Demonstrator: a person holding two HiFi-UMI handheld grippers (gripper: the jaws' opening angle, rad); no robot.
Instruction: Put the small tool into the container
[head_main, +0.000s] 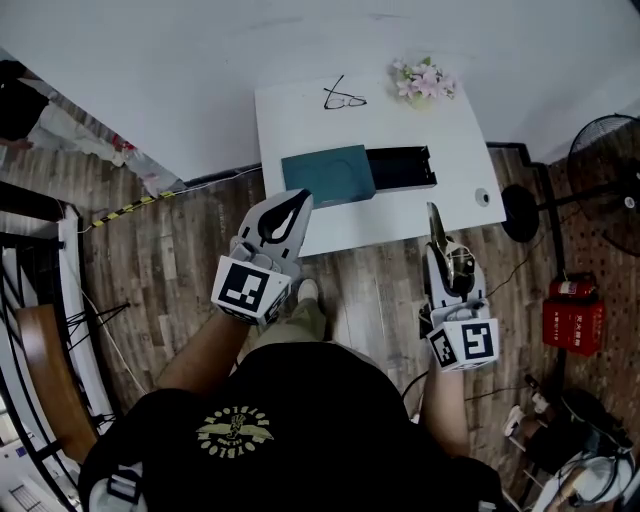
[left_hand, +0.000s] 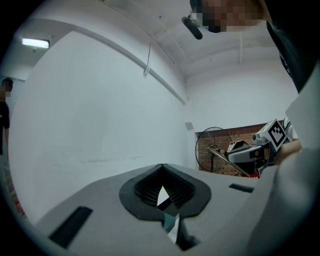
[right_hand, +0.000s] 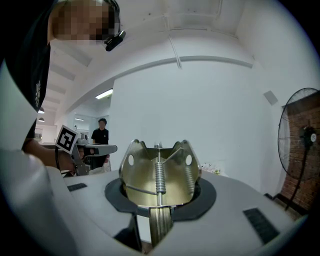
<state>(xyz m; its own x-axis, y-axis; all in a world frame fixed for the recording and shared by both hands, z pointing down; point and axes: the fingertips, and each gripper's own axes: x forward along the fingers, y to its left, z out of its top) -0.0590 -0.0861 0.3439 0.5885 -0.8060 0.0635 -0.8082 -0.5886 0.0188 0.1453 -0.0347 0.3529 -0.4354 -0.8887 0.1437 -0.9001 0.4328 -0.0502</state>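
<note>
1 table, 1 container, 1 tool, 1 pr glasses, 1 fan.

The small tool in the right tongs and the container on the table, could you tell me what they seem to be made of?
Small tool: metal, brass-coloured with a soft shine; it catches highlights and carries a grey wire coil spring. Container: black, matte, probably plastic; its teal cover looks flat and dull, plastic or card, too small to tell.
</note>
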